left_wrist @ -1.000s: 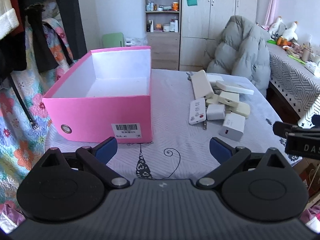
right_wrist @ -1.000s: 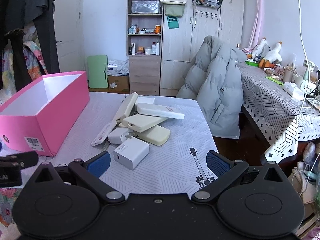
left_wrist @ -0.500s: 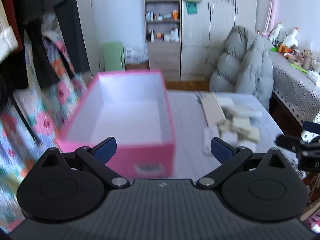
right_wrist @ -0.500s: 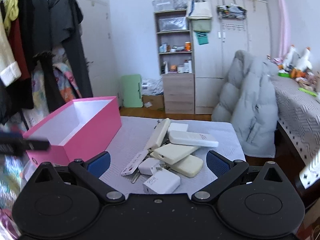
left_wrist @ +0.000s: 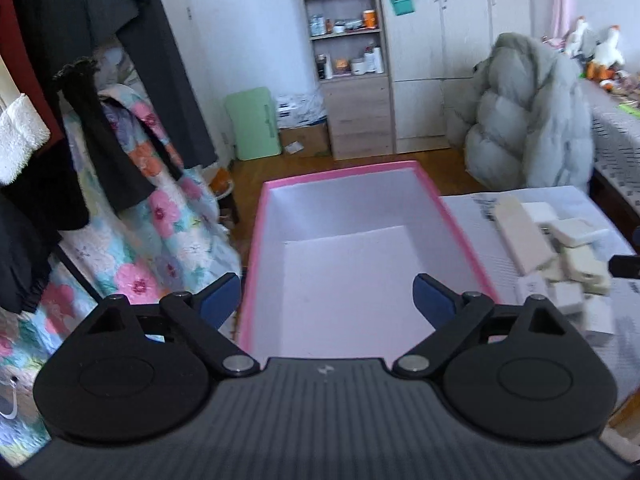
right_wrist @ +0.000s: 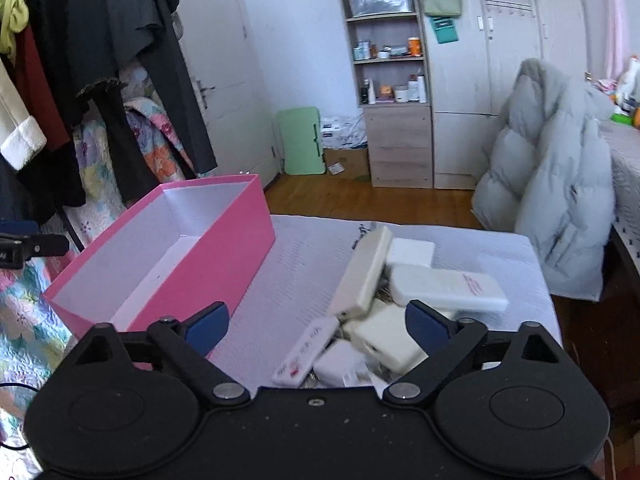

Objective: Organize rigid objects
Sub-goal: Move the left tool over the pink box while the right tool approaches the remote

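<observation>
Chargers and power banks, white and cream plastic blocks (right_wrist: 384,304), lie heaped on the pale patterned cloth of the table (right_wrist: 304,280), just to the right of a pink cardboard box with a white inside (right_wrist: 168,256). The box stands open and nothing shows in it. A long cream bar (right_wrist: 362,278) leans tilted across the heap's left side, a flat white bar with red print (right_wrist: 448,286) lies on top toward the right, and a slim white strip with red marks (right_wrist: 306,350) rests at the near edge.

In the right wrist view the right gripper (right_wrist: 318,322) hangs over the near part of the heap. Its blue-padded fingers (right_wrist: 208,326) stand wide apart and are closing, with the heap showing between them but nothing pressed by the pads.

In the left wrist view the left gripper (left_wrist: 327,294) hangs above the near end of the box (left_wrist: 360,264). Its blue-padded fingers (left_wrist: 434,298) are also wide apart and closing, holding nothing; the left pad sits over the box's left wall. The heap (left_wrist: 560,260) lies to the right, blurred.

Beyond the table a grey puffer jacket (right_wrist: 552,200) is draped at the far right, and dark clothes (right_wrist: 120,60) hang at the left.
</observation>
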Motion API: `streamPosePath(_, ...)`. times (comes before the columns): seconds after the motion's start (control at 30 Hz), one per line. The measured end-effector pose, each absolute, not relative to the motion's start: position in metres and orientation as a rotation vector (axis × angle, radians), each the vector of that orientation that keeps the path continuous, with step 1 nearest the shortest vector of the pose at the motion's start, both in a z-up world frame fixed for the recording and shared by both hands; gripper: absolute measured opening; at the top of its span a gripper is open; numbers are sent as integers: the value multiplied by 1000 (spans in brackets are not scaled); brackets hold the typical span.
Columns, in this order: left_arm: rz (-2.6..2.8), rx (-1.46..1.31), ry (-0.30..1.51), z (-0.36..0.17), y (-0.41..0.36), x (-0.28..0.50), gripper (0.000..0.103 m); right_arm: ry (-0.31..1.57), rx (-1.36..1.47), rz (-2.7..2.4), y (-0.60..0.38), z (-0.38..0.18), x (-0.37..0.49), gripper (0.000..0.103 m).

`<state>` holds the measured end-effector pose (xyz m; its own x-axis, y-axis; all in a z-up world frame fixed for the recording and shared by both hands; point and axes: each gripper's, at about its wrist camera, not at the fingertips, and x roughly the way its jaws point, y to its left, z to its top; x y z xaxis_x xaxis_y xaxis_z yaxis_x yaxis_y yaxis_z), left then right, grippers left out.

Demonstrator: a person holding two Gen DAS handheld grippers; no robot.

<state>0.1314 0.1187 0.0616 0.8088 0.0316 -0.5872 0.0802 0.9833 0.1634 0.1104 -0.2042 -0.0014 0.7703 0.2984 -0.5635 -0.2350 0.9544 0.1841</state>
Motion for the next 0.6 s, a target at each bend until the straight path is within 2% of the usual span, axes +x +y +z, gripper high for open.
streamPosePath(0.07,-1,199,628,59,127,144,93,633,99,302,-199,-3,123,88)
streamPosePath(0.27,60,193,676,46,157,191,77,664,74,311,-195,-13,170,73)
streamPosePath(0.53,18,170,856,15,181,253,54,755,19,331,-194,-23,236,67)
streamPosePath(0.6,11,156,878,5,183,258,36,785,22,342,-194,-27,247,64)
